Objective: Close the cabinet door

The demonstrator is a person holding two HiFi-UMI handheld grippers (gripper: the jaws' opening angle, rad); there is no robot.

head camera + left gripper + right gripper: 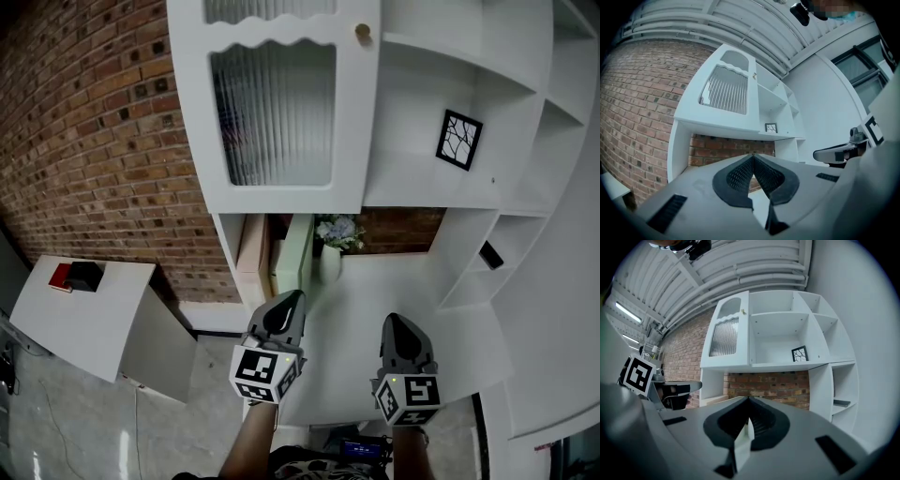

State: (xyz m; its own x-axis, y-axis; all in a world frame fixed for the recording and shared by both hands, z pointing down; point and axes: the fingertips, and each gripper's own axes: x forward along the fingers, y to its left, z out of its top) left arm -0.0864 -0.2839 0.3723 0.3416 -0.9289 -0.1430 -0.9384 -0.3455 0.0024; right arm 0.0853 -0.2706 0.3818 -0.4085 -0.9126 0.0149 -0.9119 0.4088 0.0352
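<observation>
Only head view showed flowers [337, 231] at 12 o'clock beyond both claws, plus small table [112, 319] at 9. Left claw [292, 298] & right claw [392, 322]: both shut tight, empty. Cabinet door [272, 103] at 11 o'clock, flush w/ shelf unit [441, 84]; picture frame [458, 140] at 1.

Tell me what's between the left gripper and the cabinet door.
In the head view, between the left gripper and the cabinet door lies the open niche, holding upright book-like items and a vase of flowers.
</observation>
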